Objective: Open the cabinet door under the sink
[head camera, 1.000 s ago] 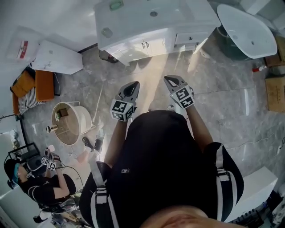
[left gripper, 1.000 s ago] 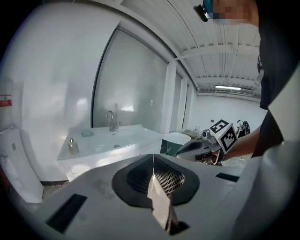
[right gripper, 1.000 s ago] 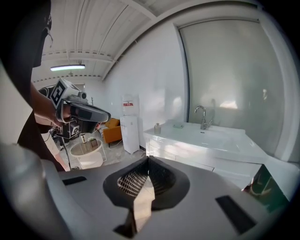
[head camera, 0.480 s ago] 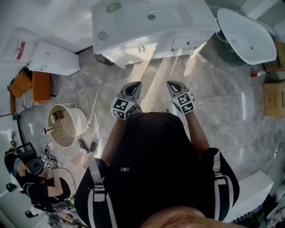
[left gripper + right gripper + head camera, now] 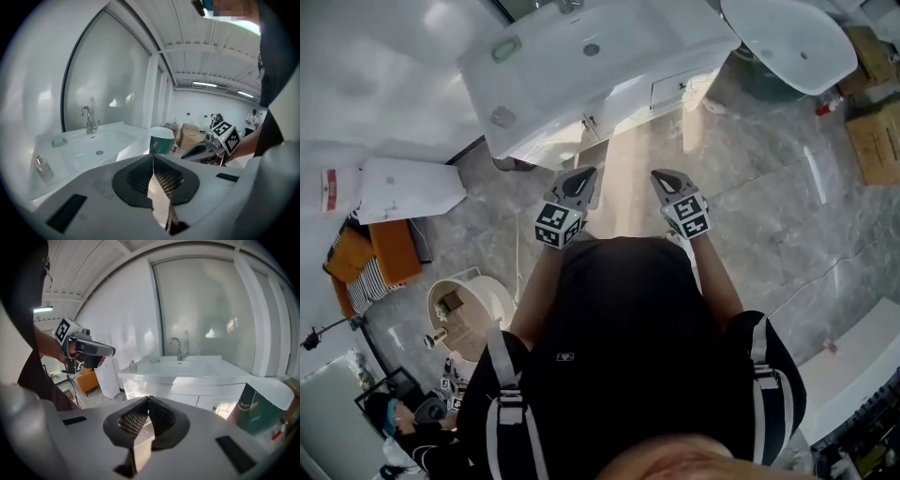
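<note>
- The left gripper was clenched, its jaw tips pressed together with nothing between them. It was held out in front of the person's body and aimed at the vanity.
- The right gripper was likewise closed and empty, level with the left one and just beside it.
- Over the last second both grippers kept almost the same place in the head view and stayed shut. The change lay in the room around them.
- The sink and its vanity had slid up and to the left in the head view and turned at an angle. The strip of grey floor between the jaw tips and the cabinet front had also narrowed. I judged that the person had stepped closer and turned the head.
- The cabinet door under the sink was shut, its small handles untouched, well apart from either gripper.
- For the task this was an approach only: no contact had been made. A gripper would need to part its jaws and come down to handle level before any pull.
</note>
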Demonstrator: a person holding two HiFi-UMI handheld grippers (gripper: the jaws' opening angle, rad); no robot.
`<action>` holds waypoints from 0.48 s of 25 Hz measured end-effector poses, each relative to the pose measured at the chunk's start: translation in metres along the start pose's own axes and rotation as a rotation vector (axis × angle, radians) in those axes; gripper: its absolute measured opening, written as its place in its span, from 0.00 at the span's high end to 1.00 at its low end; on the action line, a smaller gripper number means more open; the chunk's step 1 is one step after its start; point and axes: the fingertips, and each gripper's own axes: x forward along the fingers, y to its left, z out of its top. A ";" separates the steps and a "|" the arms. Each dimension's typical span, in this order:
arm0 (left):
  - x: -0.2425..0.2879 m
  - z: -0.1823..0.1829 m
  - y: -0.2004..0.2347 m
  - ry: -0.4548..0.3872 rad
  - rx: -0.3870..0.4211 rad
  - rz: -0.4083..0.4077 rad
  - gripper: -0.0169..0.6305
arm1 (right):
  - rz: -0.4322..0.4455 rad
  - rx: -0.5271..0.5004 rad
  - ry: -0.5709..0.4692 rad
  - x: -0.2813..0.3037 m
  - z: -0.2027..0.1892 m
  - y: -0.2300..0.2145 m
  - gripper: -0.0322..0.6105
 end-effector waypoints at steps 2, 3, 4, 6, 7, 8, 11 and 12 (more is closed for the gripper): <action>0.000 0.003 0.015 -0.008 0.014 -0.026 0.95 | -0.012 0.002 0.009 0.013 0.004 0.007 0.86; -0.002 0.002 0.022 -0.010 0.015 -0.036 0.95 | -0.017 0.003 0.016 0.020 0.005 0.011 0.86; -0.004 -0.001 0.028 -0.011 0.011 -0.043 0.95 | -0.019 0.004 0.025 0.026 0.004 0.016 0.86; -0.012 -0.010 0.038 -0.009 -0.005 -0.051 0.95 | -0.016 0.008 0.046 0.038 0.003 0.026 0.86; -0.017 -0.015 0.043 -0.008 -0.018 -0.050 0.95 | -0.010 0.009 0.057 0.045 0.003 0.030 0.86; -0.022 -0.020 0.048 -0.006 -0.032 -0.048 0.95 | -0.004 0.010 0.068 0.051 0.003 0.033 0.86; -0.033 -0.039 0.061 0.007 -0.076 -0.036 0.95 | 0.019 0.025 0.106 0.076 -0.004 0.038 0.86; -0.039 -0.045 0.064 0.013 -0.089 -0.032 0.95 | 0.030 0.038 0.120 0.086 -0.009 0.041 0.86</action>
